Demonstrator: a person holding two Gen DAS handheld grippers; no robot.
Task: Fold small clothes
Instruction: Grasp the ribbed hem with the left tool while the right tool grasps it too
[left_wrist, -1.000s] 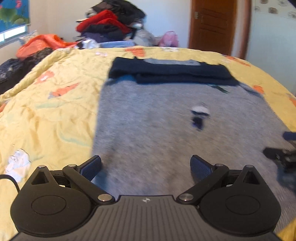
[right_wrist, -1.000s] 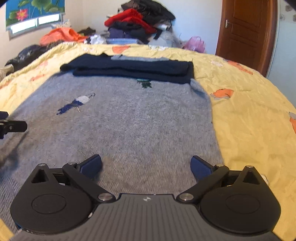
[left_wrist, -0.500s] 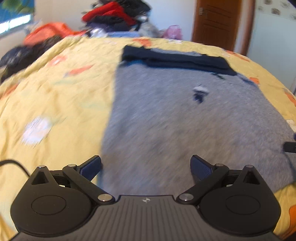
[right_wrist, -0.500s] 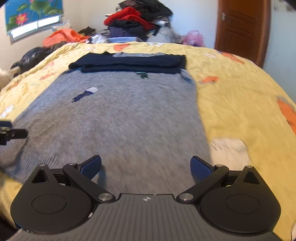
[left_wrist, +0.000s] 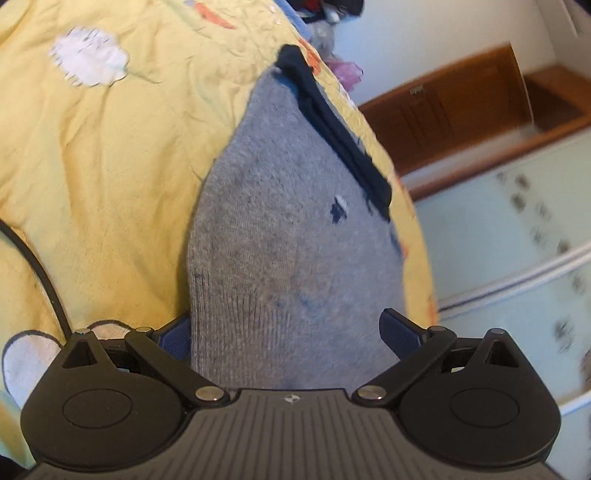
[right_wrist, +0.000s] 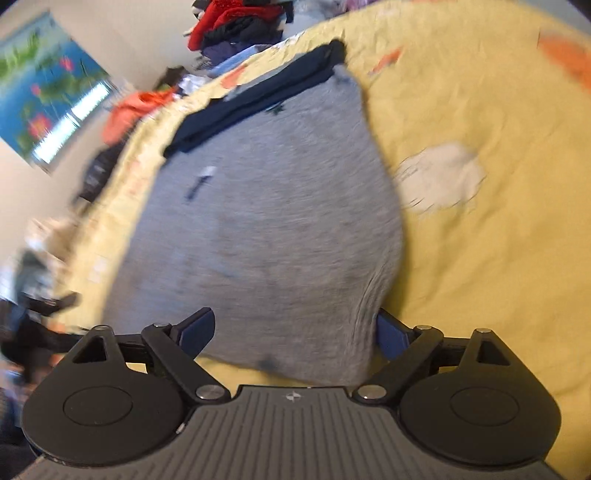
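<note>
The grey sweater (left_wrist: 280, 236) lies flat on the yellow quilt (left_wrist: 110, 155), its navy folded part (left_wrist: 332, 122) at the far end. The left gripper (left_wrist: 288, 332) straddles the sweater's near-left ribbed corner, jaws wide (pads not pressing). The right gripper (right_wrist: 291, 332) straddles the near-right corner; its jaws have just been closing, hem between them, still apart.

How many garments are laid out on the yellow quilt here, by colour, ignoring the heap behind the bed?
Grey knit sweater: 1
Navy folded garment lying across the sweater's far end: 1
Total: 2
</note>
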